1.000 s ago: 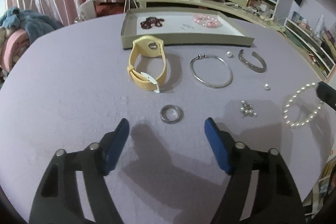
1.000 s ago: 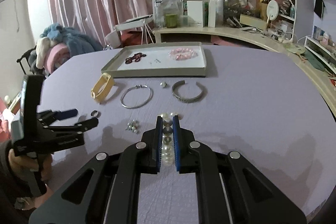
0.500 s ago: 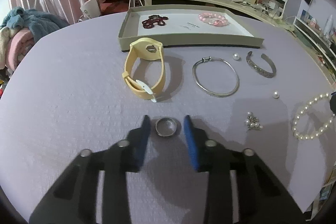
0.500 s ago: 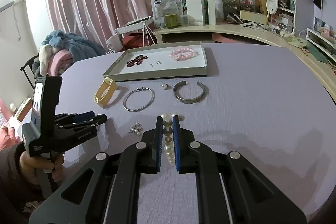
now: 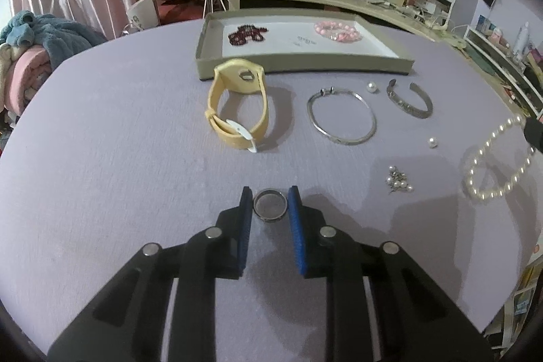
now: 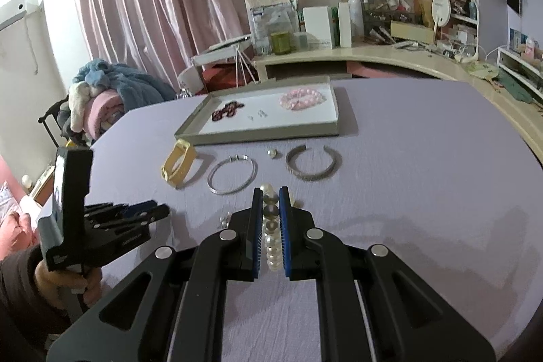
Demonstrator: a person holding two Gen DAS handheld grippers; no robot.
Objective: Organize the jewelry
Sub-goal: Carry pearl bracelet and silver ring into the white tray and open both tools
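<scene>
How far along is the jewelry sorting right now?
Done: the dark red beads and pink bracelet lie in the tray. In hand: the left gripper is shut on the ring, and the right gripper on the pearl bracelet. Left: the yellow watch, silver bangle, cuff, loose pearls.

We are seeing the pearl bracelet (image 5: 499, 158) running behind the right hand-held gripper (image 5: 534, 133), itself cut off by the frame edge. In the tray (image 6: 258, 138), tiny items (image 6: 259, 114) are staying too small to identify.
</scene>
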